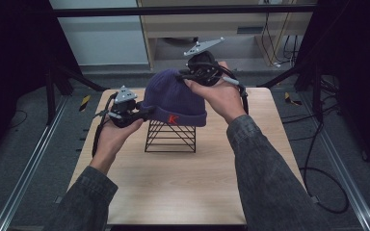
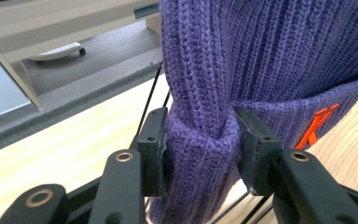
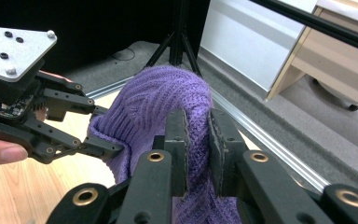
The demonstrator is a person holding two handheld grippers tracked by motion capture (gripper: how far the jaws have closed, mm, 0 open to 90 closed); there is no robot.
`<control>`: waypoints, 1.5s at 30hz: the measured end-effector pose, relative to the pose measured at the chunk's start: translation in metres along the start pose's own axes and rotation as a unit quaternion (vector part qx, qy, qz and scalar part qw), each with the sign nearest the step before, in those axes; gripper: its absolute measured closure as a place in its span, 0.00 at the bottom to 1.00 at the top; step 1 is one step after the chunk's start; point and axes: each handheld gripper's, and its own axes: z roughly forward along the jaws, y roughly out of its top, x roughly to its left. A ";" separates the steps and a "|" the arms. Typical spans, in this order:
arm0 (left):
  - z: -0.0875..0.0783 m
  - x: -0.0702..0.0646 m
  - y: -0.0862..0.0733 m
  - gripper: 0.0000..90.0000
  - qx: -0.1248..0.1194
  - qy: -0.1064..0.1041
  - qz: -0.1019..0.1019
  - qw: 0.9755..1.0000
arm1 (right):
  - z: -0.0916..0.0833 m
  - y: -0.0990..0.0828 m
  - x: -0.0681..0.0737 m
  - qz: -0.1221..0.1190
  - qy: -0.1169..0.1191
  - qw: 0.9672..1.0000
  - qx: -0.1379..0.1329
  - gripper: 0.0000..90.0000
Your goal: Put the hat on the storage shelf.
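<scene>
A purple knitted hat [image 1: 176, 98] is held over a black wire stand [image 1: 170, 136] that rests near the middle of the wooden worktop [image 1: 183, 183]. The folded brim, marked with an orange letter [image 2: 318, 126], is seen draped across the top of the stand, while the crown is lifted up and away from the person.

The left gripper [image 1: 125, 111] is clamped on the brim at the hat's left edge; in the left gripper view a thick fold of the cuff is pinched between the two black jaws, which are kept somewhat apart by the bunched knit. The right gripper [image 1: 200, 72] is clamped on the crown at the far upper side; in the right gripper view its jaws are brought almost together on a thin ridge of fabric [image 3: 196, 116].

The hat's long axis, brim to crown, is thus stretched between the two grips, running from low on the left to high on the right and rear. The stand lies directly beneath the brim, just below and to the right of the left jaws, so the left hand is the nearer one to it. The coming move is judged to be a lowering of the crown, so that the hat is settled squarely over the stand; the opening must be kept spread above the wire top.
</scene>
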 end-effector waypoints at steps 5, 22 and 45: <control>0.000 0.000 -0.004 0.65 0.003 0.000 0.000 1.000 | 0.002 -0.003 0.000 0.002 0.003 1.000 0.004 0.88; 0.009 0.001 -0.028 0.65 0.024 -0.008 -0.008 1.000 | 0.017 -0.015 0.007 -0.005 0.016 0.999 0.034 0.88; 0.008 0.008 -0.051 0.64 0.027 -0.017 -0.034 0.999 | 0.038 -0.022 0.023 -0.016 0.029 0.998 0.052 0.89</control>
